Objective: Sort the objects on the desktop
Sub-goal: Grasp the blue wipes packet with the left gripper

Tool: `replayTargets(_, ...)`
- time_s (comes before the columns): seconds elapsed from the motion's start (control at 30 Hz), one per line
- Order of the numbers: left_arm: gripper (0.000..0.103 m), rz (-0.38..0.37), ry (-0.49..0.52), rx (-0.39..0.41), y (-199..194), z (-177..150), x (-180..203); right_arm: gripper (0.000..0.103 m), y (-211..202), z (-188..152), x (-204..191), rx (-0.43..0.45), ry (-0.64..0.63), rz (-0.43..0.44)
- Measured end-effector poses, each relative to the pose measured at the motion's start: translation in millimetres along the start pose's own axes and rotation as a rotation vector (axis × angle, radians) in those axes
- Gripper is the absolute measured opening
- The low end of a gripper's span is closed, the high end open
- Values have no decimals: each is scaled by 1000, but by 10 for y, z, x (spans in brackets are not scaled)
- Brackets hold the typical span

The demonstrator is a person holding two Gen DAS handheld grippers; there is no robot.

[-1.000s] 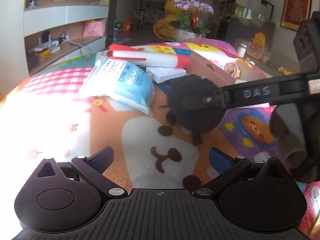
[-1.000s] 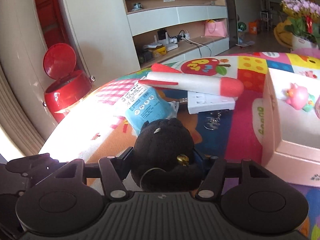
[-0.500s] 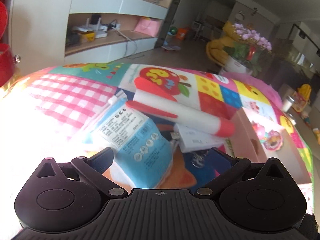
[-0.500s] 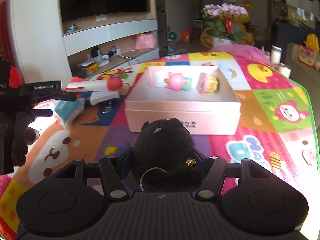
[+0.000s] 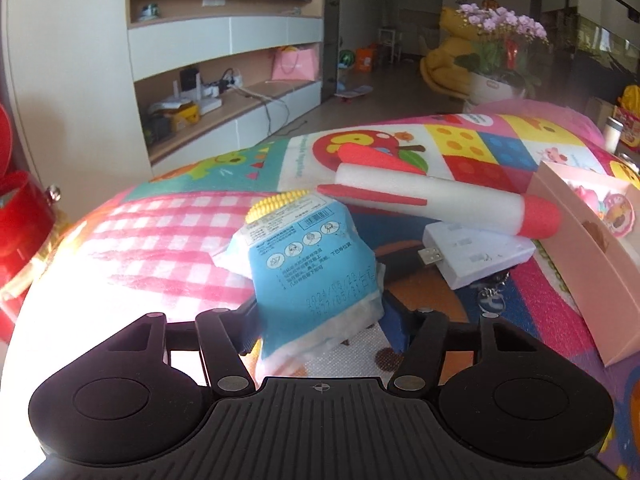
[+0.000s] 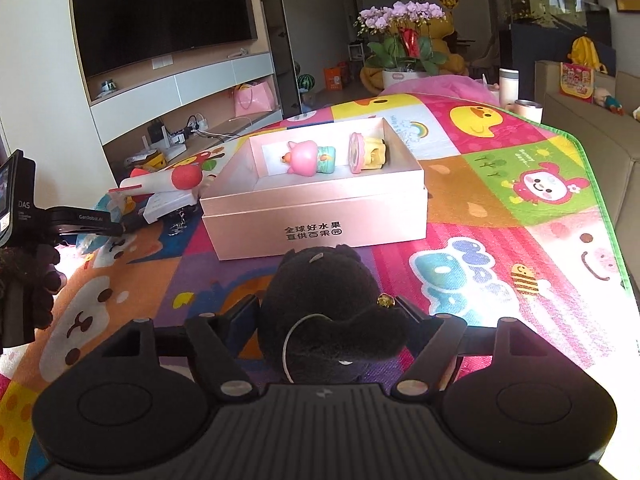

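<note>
My right gripper (image 6: 328, 312) is shut on a black plush toy (image 6: 324, 300) and holds it in front of the pink box (image 6: 316, 216), which holds a pink figurine (image 6: 308, 158) and a yellow one (image 6: 366, 152). My left gripper (image 5: 316, 308) has its fingers around the near end of a blue and white packet (image 5: 312, 264); whether they press it I cannot tell. Beyond the packet lie a white and red foam rocket (image 5: 440, 200), a white USB hub (image 5: 476, 252) and a key ring (image 5: 490, 300). The left gripper also shows in the right wrist view (image 6: 120, 226).
The table is covered by a colourful cartoon mat (image 6: 520, 200). The pink box's wall (image 5: 580, 264) stands at the right in the left wrist view. A red bin (image 5: 20, 220) stands off the table's left edge. Two cups (image 6: 508, 84) stand at the far edge.
My left gripper has moved forward and its fingers now flank the blue packet. My right gripper has swung right with the plush toy and now faces the pink box.
</note>
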State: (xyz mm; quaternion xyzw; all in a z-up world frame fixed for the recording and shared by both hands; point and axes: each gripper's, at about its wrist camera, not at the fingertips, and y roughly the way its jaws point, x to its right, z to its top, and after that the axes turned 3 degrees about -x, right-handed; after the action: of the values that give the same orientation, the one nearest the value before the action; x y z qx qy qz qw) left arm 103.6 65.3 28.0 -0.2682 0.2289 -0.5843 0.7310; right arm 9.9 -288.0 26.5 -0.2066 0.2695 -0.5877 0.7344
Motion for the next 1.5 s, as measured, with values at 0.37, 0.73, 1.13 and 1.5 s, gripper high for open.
replayTargets(0.37,67,-394,305,7,-1124,-728,461,77,65,-30,-42,-21,-2,0)
replayTargets(0.73,98,-468,243,-72,-1065,-862,672,88,6,-45,-152,9,-46,-29)
replayTargets(1.13,100,-229,302,-37,-903,-832,425,97,15,-50,-175,15,-75,-36)
replayTargets(1.5,101,-349,356,-7,-918,-721,449,83,183,87,-206,-15,-91,-52)
